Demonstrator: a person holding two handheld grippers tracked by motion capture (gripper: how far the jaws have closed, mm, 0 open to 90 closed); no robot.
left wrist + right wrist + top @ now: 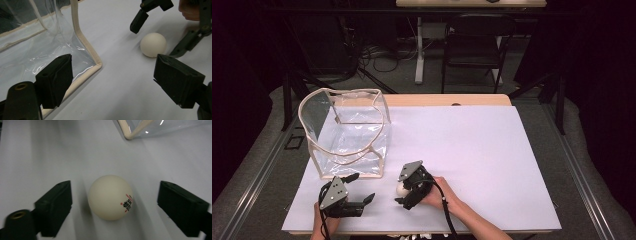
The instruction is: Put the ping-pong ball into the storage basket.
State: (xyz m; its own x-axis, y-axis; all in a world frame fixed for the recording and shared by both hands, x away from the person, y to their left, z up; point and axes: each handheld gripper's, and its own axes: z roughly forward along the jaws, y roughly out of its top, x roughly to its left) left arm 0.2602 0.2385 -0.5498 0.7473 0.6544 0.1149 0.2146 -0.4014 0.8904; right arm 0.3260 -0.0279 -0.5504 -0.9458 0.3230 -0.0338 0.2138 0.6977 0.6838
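Observation:
A white ping-pong ball (402, 189) with red and black print rests on the white sheet (472, 150) near the table's front edge. My right gripper (401, 190) straddles it, one jaw on each side. In the right gripper view the ball (110, 197) lies between the jaws with a gap on both sides, so the right gripper (115, 187) is open. My left gripper (361, 187) sits to the ball's left, open with nothing between its jaws. The left gripper view shows the ball (153, 45) and the right gripper (160, 35) beyond my left gripper (115, 62).
A clear plastic box-shaped bag (347, 135) with beige trim stands open-topped at the table's left, just behind the left gripper. Its corner (85, 42) is close to the left jaw. A chair and desk legs stand on the floor beyond the table.

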